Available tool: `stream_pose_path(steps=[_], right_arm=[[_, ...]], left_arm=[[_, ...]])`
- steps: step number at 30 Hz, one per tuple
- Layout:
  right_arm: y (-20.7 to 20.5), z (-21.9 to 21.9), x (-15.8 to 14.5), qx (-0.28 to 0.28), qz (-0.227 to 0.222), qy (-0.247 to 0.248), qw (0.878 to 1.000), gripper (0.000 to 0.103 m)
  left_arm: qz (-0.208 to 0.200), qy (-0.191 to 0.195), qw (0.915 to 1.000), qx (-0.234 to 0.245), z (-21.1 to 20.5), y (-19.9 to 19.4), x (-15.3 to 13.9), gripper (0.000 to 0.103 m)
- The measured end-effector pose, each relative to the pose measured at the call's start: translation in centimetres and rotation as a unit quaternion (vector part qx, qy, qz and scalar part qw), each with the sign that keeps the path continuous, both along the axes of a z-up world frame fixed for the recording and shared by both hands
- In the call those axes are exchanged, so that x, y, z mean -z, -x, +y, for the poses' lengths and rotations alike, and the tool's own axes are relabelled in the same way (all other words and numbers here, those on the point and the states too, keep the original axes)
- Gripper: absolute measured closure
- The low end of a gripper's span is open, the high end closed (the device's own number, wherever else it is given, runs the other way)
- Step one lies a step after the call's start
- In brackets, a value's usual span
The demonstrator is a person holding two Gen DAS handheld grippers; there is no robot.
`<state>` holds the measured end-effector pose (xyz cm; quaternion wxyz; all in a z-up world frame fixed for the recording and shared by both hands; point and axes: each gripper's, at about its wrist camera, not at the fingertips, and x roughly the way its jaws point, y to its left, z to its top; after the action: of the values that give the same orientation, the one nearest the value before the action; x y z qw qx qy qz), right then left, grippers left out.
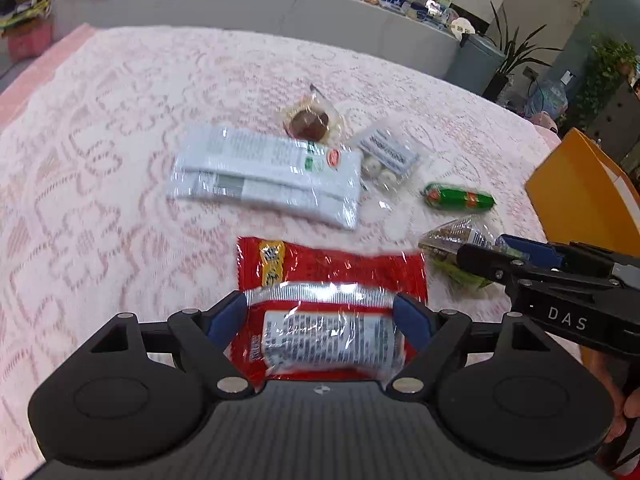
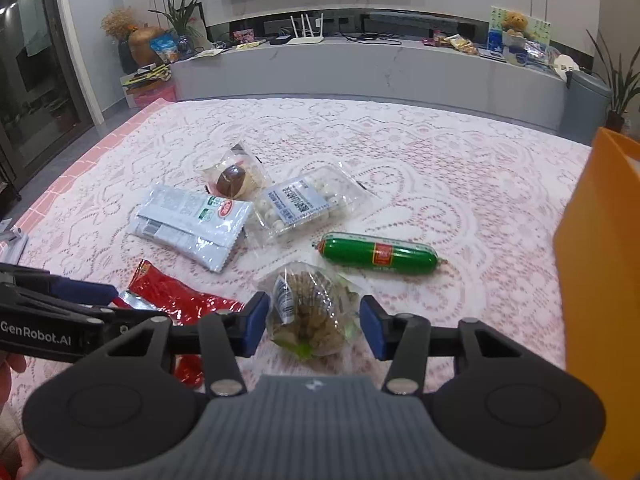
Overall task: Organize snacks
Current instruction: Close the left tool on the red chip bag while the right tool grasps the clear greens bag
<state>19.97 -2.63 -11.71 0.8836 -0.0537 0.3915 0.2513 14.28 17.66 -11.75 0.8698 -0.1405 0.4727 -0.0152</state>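
- I am looking across a wide table under a pink-and-white lace cloth, which is carrying every snack in a loose cluster near my side.
- A tall orange box is standing at the right edge of the cloth, well apart from the cluster.
- A flat white plastic packet with a red oval logo is lying left of centre, and its right end is touching a clear bag of small white round sweets with a white label.
- A crinkled red foil snack packet with a white printed label is sitting between my left gripper's blue pads; both pads are pressing against its sides, so I am holding it, though I cannot tell whether it is lifted off the cloth.
- My right gripper is spread wide, its pads standing either side of a clear bag of brownish pieces with green bits without touching it.
- A green sausage-shaped stick with a red band is lying just beyond that bag, to its right.
- A small clear wrapper holding a brown-topped round cake is resting farthest away, just behind the white packet.
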Motion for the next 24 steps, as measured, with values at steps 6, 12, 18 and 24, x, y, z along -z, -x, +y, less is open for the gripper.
stream_pose_path(steps=[6,12,18,24], right_arm=[[2.7,-1.5,-1.0,0.020,0.014,0.045,0.999,0.058],[4.7,-3.5,-1.6,0.044,0.035,0.043,0.997,0.059],[5.6,-5.2,-1.6,0.058,0.046,0.030,0.997,0.059],[6.3,-5.1,-1.7,0.048,0.021,0.027,0.998,0.058]], left_arm=[[0.029,0.013,0.9995,-0.002,-0.9,2.1,-0.4,0.008],[0.064,0.104,0.9902,0.068,-2.7,3.4,-0.5,0.010],[0.018,0.053,0.9936,0.098,-4.5,4.4,-1.9,0.011],[-0.044,-0.049,0.9919,0.108,-5.4,3.2,-3.6,0.006]])
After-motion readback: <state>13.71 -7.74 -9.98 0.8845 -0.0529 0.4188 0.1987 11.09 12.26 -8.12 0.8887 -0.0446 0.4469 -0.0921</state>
